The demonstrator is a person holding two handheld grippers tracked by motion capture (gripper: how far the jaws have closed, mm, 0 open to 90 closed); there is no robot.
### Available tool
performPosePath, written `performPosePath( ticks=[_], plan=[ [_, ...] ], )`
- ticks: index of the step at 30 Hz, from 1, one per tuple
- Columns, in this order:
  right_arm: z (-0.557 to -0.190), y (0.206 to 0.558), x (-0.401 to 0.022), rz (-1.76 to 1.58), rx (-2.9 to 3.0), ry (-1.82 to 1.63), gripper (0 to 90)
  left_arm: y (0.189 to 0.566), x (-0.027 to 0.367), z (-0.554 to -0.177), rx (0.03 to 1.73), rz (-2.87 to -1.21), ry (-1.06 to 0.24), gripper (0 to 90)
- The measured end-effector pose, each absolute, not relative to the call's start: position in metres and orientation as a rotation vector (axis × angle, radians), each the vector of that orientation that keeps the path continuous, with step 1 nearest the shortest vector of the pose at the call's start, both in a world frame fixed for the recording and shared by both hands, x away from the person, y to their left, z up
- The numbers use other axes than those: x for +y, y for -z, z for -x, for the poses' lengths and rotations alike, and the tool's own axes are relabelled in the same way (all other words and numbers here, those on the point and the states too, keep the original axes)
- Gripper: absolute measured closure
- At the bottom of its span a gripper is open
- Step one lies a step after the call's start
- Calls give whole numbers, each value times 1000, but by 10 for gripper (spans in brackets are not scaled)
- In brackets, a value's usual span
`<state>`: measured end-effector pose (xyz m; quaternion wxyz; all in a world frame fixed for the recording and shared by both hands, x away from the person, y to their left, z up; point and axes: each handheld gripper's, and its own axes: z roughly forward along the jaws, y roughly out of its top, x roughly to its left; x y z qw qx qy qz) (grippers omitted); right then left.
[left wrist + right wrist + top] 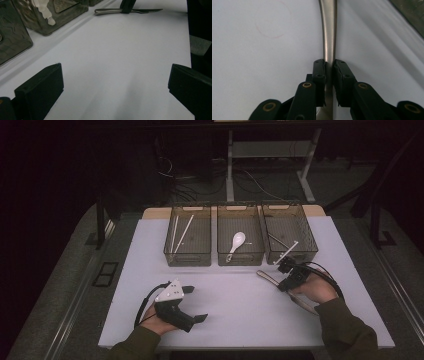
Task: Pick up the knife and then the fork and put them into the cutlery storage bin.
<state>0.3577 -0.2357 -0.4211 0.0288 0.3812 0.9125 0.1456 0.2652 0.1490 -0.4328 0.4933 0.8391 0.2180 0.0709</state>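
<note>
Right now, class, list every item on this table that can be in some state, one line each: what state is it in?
Left gripper: open, holding nothing.
Right gripper: shut on the metal knife.
Metal knife: lying flat on the table, gripped at its handle.
Left bin: holds white sticks.
Middle bin: holds a white spoon.
Right bin: holds utensils.

dim room around a brightly lit white table (240, 305), soft shadows beneath my jaws, metal handle (329, 37) between them glinting, slightly blurred.
</note>
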Motion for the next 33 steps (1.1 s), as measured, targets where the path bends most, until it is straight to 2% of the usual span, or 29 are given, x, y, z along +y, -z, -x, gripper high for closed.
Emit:
performPosePath(
  ticks=[20, 33],
  plan=[
    [-342, 381, -287, -1225, 2599, -1044, 795, 432, 150, -266, 526, -2034, -176, 0],
    [-337, 366, -312, -1225, 2436, -1313, 794, 432, 150, -266, 527, -2034, -177, 0]
  ],
)
